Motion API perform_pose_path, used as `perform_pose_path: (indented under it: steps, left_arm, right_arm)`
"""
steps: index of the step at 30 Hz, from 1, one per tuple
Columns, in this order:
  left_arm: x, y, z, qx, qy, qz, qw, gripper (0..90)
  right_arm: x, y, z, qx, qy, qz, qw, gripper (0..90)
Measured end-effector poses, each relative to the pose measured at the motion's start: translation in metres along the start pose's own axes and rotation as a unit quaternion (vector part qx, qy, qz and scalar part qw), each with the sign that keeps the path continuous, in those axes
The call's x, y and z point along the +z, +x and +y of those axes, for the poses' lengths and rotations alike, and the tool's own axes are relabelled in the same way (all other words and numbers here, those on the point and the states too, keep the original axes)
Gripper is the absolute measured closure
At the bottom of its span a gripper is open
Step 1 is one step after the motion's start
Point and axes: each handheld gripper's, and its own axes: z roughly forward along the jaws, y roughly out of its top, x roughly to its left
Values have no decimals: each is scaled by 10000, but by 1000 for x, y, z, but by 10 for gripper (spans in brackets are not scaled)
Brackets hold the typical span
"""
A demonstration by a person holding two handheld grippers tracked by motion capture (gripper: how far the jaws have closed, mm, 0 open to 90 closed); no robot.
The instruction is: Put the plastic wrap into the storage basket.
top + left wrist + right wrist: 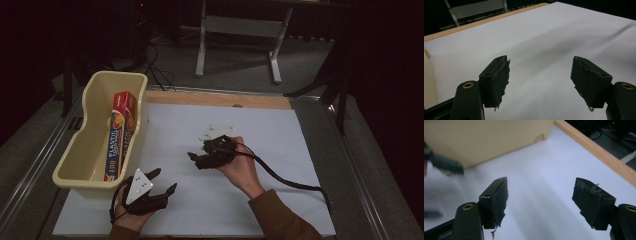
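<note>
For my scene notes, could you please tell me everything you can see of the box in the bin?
The box is long and slim, cardboard by its look, mostly red with yellow and blue print reading "100 PLASTIC". It lies inside the cream bin, along its length, propped against the bin's right wall, its far end higher. No gripper touches it: the left gripper and the right gripper are both open over the white sheet.
</note>
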Motion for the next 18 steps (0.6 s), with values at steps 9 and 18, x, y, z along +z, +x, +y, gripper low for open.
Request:
perform_pose_path:
  steps: [9, 18]
  left_arm:
    - [1, -1, 0, 31, 20, 32, 10000, 303]
    - [1, -1, 0, 36, 68, 39, 10000, 303]
  right_arm:
    - [-30, 2, -56, 45, 1, -356, 9994, 287]
    - [-61, -8, -108, 762, -353, -517, 9951, 302]
